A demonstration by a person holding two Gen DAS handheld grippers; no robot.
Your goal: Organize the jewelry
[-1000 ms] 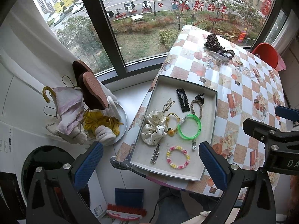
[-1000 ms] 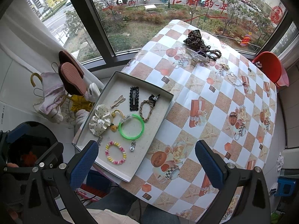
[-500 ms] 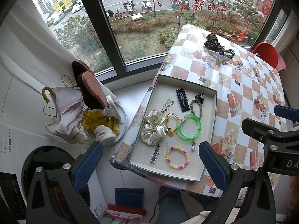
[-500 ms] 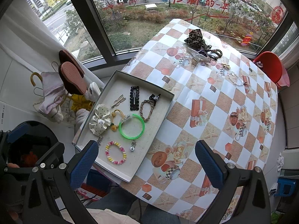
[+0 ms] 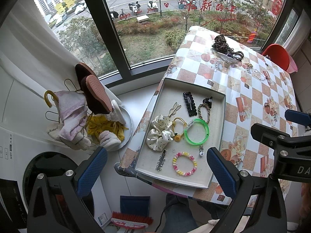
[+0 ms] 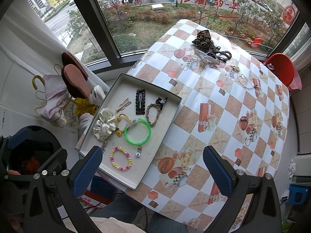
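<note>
Your left tongs (image 5: 156,165) stand wide apart and hold nothing, raised above the near edge of the shallow grey cardboard tray (image 5: 217,97). Your right tongs (image 6: 152,165) are likewise wide and empty, raised over the near part of the checked-oilcloth table (image 6: 223,101).

The tray lies at the left edge of the table. Inside it:
- a cream polka-dot fabric scrunchie (image 5: 160,133) at the left, touching a yellow elastic hair tie (image 5: 179,127);
- a translucent green plastic bangle (image 5: 196,132) just right of the tie;
- a pastel beaded bracelet (image 5: 184,163) at the near side, beside a small silver hair clip (image 5: 161,160);
- a black beaded snap clip (image 5: 189,103) at the far side, with a brown braided cord loop (image 5: 204,111) to its right.

The loose jewellery is at the far end of the table: a leopard-print fabric scrunchie (image 6: 203,38), a clear plastic claw clip (image 6: 206,58) just nearer, and a clear beaded bracelet (image 6: 245,82) to the right.

The left view alone shows the grey round dish (image 5: 128,125) of yellow strips on the sill. The right view alone shows the table's full right side and your left tongs at its far left edge.
</note>
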